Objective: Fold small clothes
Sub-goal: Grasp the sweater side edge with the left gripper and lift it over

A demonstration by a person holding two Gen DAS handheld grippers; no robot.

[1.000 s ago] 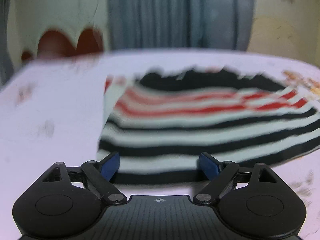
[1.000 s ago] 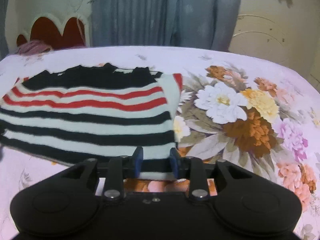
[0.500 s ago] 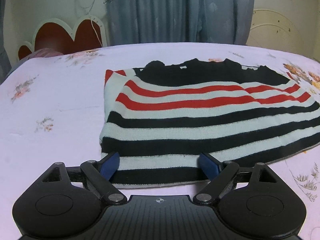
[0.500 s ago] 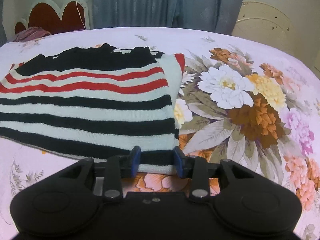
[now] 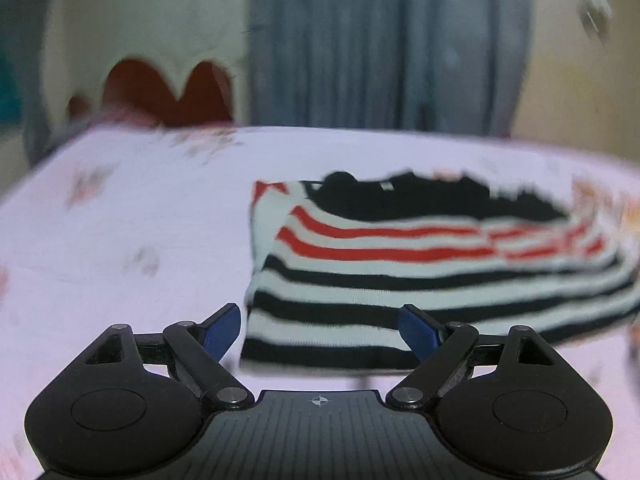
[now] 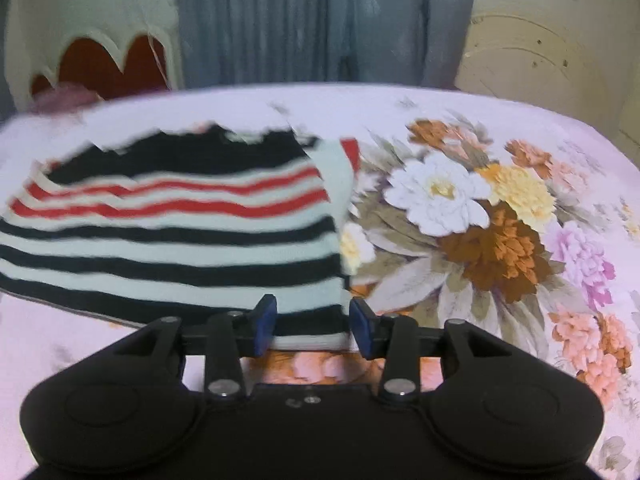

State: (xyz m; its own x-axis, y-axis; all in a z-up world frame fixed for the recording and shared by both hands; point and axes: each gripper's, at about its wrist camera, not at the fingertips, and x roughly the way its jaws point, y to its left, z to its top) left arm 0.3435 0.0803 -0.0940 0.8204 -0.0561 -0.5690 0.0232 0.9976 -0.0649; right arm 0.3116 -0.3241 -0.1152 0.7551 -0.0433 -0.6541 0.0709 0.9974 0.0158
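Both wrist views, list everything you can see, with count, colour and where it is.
Striped sweater: one, black, white and red, flat on the bed.
Bedsheet: one, pale pink, big flower print right of the sweater.
Headboard: one, red with cream edge, far left.
Curtain: one, grey-blue, behind the bed.
Left gripper: one, black with blue pads, open wide at the sweater's near left corner.
Right gripper: one, black with blue pads, open at the near right corner.

Pale pink floral bedsheet (image 6: 500, 128), folded striped sweater (image 6: 180, 240) lying flat on it
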